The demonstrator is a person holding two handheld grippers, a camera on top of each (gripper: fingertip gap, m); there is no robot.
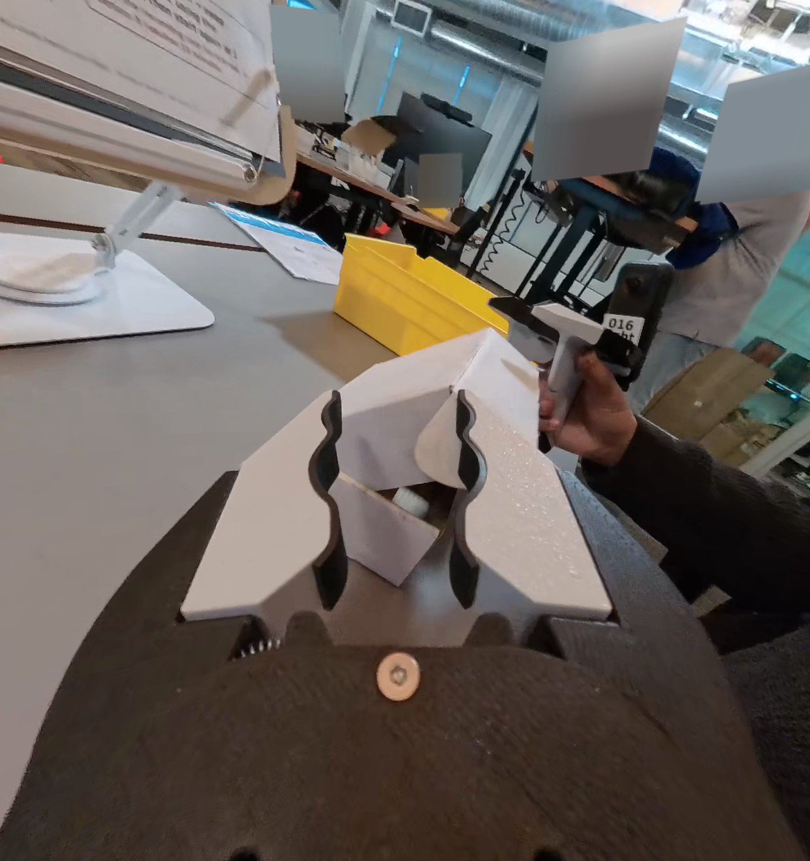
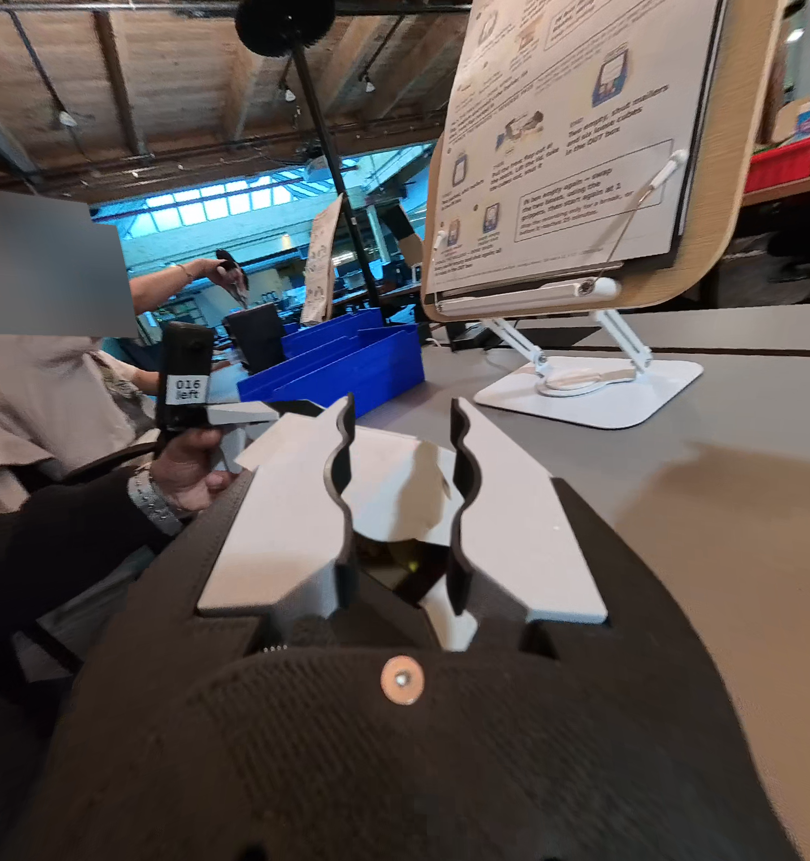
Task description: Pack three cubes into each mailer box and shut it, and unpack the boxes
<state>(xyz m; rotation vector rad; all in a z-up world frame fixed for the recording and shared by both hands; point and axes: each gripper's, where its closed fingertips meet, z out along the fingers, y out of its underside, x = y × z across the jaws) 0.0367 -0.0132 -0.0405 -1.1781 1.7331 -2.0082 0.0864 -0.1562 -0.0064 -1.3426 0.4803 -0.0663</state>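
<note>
While both claws are standing parted, the left claw (image 1: 396, 503) and right claw (image 2: 400, 503) are straddling opposite ends of the white mailer box (image 1: 421, 400), held above the bench (image 1: 137, 442); light, crushable cardboard, best gripped by its flap edges.

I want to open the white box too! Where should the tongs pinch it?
Pinch the rounded side flap of the white mailer box. It sticks out loose from the end facing the left tongs, thin enough to fit between them. Come straight in from that end, likely easiest.
</note>
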